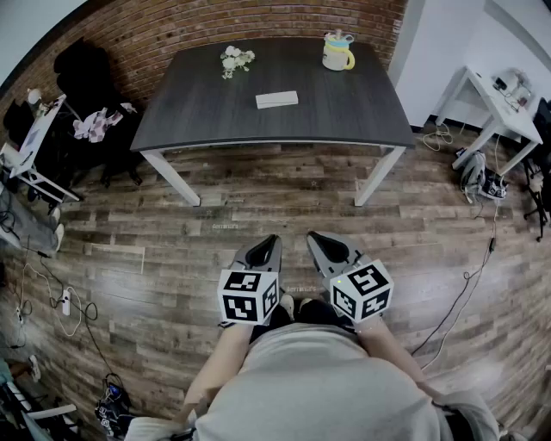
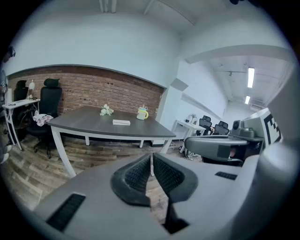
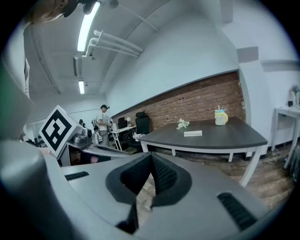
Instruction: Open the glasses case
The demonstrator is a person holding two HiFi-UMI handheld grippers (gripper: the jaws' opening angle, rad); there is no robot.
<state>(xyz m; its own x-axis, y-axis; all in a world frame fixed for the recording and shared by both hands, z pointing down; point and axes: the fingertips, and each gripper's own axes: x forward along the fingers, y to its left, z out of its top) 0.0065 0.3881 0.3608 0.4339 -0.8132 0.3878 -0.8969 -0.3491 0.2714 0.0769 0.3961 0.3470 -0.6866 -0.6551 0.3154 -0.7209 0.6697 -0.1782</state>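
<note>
Nearest, the person's grey top filled the bottom of the head view, and both grippers were held just in front of it above the wooden floor. The left gripper had its jaws pressed together with nothing between them. The right gripper likewise had its jaws closed tip to tip on nothing. Each carried a marker cube printed with black-and-white square patterns. The two grippers sat side by side, near each other but apart, pointing toward the desk and well short of it. On the dark desk top the glasses case, a flat white oblong, lay shut near the middle, well apart from both grippers. Farther back and to the left in the head view lay a small bunch of white flowers. At the far right corner stood a yellow mug with something pale showing above its rim, too small to tell what. Beyond the desk ran a brick wall, with a black office chair at its left.
</note>
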